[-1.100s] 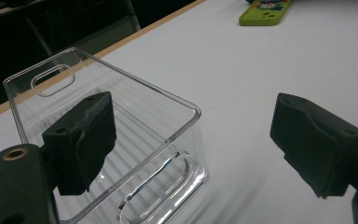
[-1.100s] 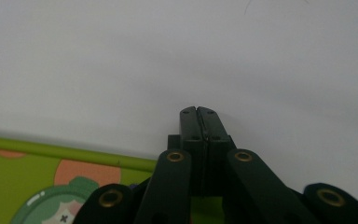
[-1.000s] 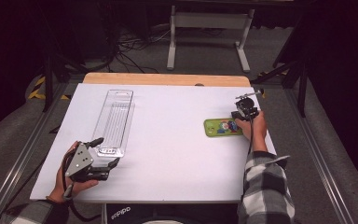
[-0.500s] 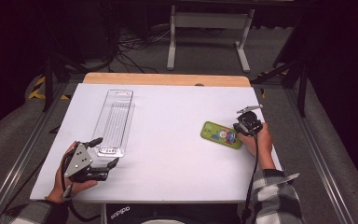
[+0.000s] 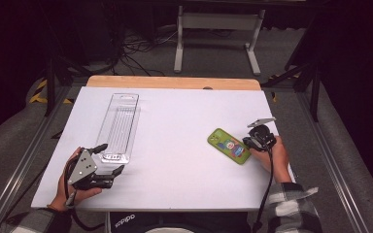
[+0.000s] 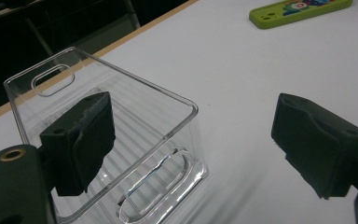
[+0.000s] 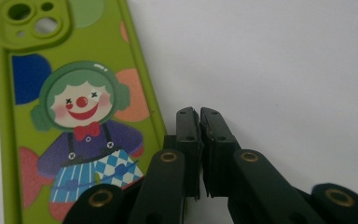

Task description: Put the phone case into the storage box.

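— Left gripper (image 5: 108,159)?
— Held low at the near left of the table (image 5: 175,116), jaws spread wide, gripping nothing. Seen along its own jaws (image 6: 191,140): one pad in front of the near end of the clear tray (image 6: 121,154), the other out over bare white surface.
— And the tray?
— Lying flat on the left half (image 5: 119,127), long side running away from the person, slot at the far end. Near end just beside the left jaws; touching or not, cannot tell.
— Right gripper (image 5: 252,141)?
— At the right side of the table, jaws pressed together with nothing between them. Tips (image 7: 199,116) down near the white surface, just beside the long edge of the phone case (image 7: 70,116).
— Touching the case?
— Cannot tell; very close at least.
— Where is the case?
— Flat on the right half (image 5: 229,145), skewed to the table's edges, well apart from the tray. Green, clown picture face up, camera cutout at the end away from the gripper.
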Tool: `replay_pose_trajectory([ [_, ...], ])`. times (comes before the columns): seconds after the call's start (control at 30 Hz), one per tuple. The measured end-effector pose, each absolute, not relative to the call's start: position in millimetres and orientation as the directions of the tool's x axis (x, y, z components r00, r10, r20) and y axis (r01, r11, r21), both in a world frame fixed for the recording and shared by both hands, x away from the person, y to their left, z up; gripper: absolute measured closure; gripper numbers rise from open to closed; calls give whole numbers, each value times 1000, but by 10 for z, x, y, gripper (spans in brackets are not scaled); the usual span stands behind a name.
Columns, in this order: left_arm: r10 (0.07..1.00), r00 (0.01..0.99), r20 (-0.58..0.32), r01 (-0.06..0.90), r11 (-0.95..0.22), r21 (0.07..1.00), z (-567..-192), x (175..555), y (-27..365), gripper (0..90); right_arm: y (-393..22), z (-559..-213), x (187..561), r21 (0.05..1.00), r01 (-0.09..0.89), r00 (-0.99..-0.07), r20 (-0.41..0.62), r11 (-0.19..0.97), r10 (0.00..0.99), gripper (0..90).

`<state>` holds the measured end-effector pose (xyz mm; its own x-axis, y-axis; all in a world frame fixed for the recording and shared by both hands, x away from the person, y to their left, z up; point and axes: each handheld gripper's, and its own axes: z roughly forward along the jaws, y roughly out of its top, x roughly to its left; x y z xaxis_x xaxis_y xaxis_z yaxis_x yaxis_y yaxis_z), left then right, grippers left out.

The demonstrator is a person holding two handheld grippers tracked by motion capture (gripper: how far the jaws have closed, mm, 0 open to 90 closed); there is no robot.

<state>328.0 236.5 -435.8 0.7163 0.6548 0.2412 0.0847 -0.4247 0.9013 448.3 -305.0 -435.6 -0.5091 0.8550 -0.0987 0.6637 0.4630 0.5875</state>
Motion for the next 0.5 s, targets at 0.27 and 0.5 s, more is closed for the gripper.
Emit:
replay_pose_trajectory([
  [0.27,657,714,242,83,-422,903,-4350,3282,2375,138,-3036,-4249,4442,628,631,-503,-115,455,856,511],
  [0.5,661,706,252,79,-428,901,-4344,3302,2383,137,-2830,-4024,4426,713,555,-528,-96,429,844,186],
])
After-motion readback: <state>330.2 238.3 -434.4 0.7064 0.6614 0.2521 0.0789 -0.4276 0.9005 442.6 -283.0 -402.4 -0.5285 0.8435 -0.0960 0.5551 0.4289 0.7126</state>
